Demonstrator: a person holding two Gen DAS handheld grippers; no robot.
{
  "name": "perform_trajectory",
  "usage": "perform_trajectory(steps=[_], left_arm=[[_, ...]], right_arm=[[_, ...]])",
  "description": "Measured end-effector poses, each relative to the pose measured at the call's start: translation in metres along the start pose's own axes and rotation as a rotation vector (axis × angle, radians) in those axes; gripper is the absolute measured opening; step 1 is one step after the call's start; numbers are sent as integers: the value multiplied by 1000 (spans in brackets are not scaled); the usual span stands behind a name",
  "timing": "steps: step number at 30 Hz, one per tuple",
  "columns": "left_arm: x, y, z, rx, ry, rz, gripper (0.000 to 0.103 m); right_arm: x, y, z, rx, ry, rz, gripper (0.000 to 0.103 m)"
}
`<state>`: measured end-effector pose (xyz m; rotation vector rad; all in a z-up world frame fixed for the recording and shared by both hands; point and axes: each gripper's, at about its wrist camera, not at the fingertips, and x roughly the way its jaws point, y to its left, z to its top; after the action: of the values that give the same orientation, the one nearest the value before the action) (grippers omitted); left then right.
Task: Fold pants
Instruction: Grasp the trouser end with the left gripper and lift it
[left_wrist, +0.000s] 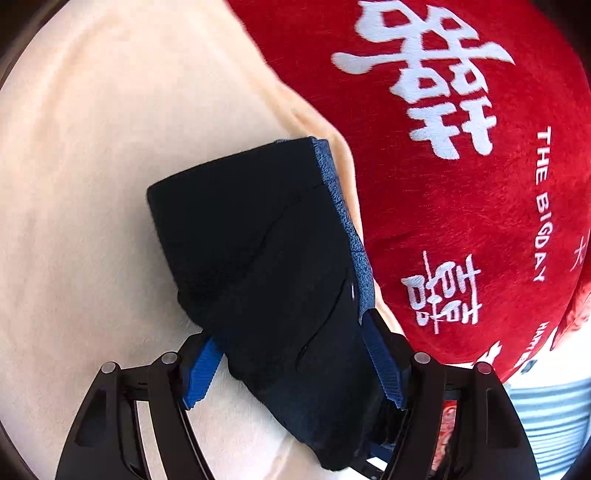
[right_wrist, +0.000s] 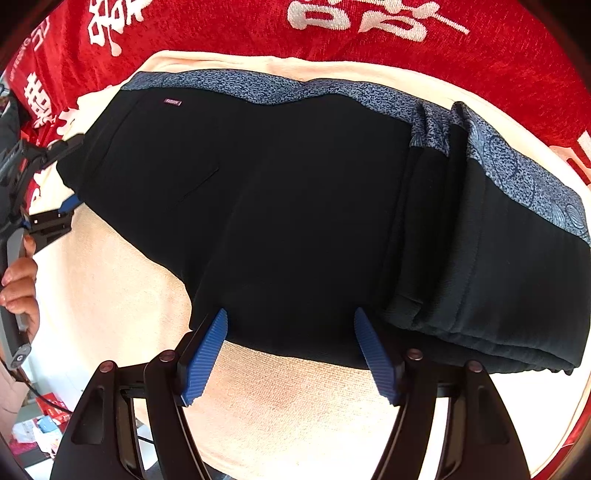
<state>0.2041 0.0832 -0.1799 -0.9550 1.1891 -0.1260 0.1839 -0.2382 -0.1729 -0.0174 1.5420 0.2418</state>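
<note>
The left gripper stands wide open, its jaws straddling the folded pants' left end – no grip. The pants lie on the cream towel, near its far edge beside the red cushion. The right gripper gapes open at their near edge.
</note>
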Motion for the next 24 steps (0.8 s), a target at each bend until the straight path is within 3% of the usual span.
perform_trajectory(steps=[5, 8, 9, 11, 12, 15, 18, 24], left_arm=[[10, 1, 7, -35, -22, 22, 73], [13, -12, 6, 25, -35, 102, 72], [14, -18, 4, 65, -43, 144, 68], [17, -31, 0, 174, -55, 258, 40], [19, -36, -2, 234, -53, 309, 39], [17, -50, -8, 348, -61, 356, 36], [15, -75, -26, 524, -102, 434, 35], [20, -117, -67, 827, -168, 516, 35]], right_arm=[[-3, -4, -4, -7, -6, 4, 75], [-3, -4, -3, -7, -5, 5, 75], [-4, -4, -3, -7, -3, 4, 75], [-7, -4, -1, -7, 0, 2, 75], [-9, -4, 0, -4, 0, 4, 75], [-21, -5, 4, 11, -7, 26, 75], [-36, -6, 13, 22, -26, 50, 75], [-65, 6, 70, 43, -26, 203, 75]])
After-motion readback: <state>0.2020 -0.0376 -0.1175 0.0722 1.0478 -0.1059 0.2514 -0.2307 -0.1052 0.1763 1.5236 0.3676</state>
